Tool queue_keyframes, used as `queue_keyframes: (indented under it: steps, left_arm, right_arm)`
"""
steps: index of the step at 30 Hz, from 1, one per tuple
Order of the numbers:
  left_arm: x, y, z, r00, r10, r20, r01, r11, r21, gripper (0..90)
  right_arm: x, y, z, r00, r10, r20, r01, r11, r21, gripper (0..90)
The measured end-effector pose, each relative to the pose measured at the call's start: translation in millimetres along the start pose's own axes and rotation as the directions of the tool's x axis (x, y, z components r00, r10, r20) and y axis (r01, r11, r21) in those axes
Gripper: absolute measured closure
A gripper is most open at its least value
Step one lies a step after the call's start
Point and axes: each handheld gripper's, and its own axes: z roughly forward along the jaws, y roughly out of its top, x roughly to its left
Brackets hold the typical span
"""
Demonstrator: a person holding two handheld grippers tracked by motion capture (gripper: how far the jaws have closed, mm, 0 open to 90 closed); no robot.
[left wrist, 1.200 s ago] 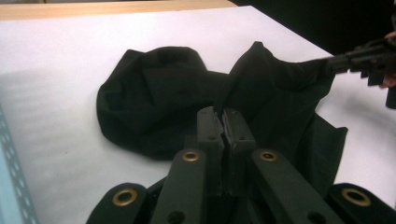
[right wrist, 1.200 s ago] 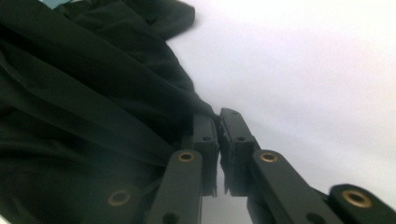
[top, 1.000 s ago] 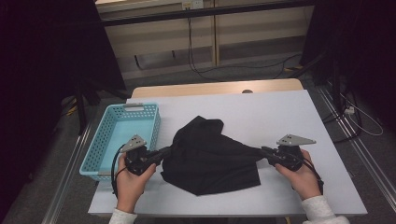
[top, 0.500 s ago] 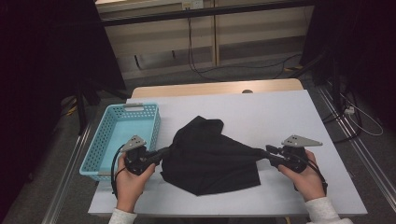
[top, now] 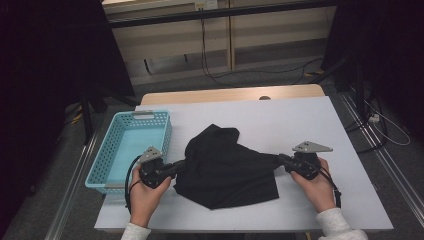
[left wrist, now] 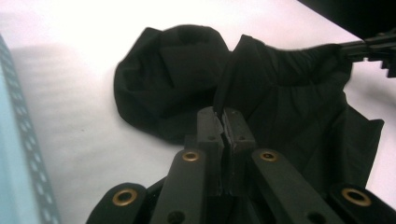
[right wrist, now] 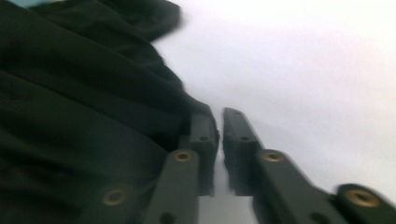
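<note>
Now the crumpled black cloth garment (top: 225, 167) lies mid-table, L gripper (top: 177, 167) clenched on its 9 o'clock edge, R gripper (top: 280, 159) at 3 o'clock, jaws just closing, slim gap, no cloth between.

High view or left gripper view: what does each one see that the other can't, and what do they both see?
High view: the whole blue basket and the person's left hand coming in from below. Left gripper view: its fingers, pinched shut on a fold of the black cloth. Both: the cloth, the basket's side and the white table.
</note>
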Motion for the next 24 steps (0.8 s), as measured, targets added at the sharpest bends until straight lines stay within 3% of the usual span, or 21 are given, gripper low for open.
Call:
queue_keyframes:
  steps: [2, 5, 11, 17, 24]
  left_arm:
    - [-0.4, -1.4, 3.2, 1.0, 0.002, -0.001, -0.002, 0.9999, 0.011, 87.4]
    - [0.6, -3.0, 4.3, 1.0, -0.001, -0.006, 0.001, 0.9998, 0.022, 87.4]
    - [2.5, -2.8, -0.7, 0.9997, -0.008, -0.023, 0.009, 0.9999, 0.01, 87.4]
    - [4.9, -2.7, -2.9, 0.9996, -0.016, -0.025, 0.016, 0.9999, 0.002, 87.4]
    - [8.0, -1.4, -5.1, 0.9991, -0.028, -0.03, 0.028, 0.9996, -0.009, 87.4]
  right_arm:
    - [1.8, -0.2, 4.7, 0.9995, -0.014, 0.029, 0.013, 1.0, 0.028, 80.0]
    - [3.3, 0.6, 6.8, 0.9994, -0.016, 0.029, 0.016, 1.0, 0.004, 70.3]
    - [-1.8, 1.3, -6.6, 0.9976, 0.037, -0.058, -0.04, 0.998, -0.055, 52.3]
    - [-3.7, -2.4, -21.1, 0.9953, 0.017, -0.095, -0.024, 0.996, -0.083, 46.3]
    - [-2.8, -9.6, -31.0, 0.9924, -0.048, -0.113, 0.04, 0.996, -0.076, 41.7]
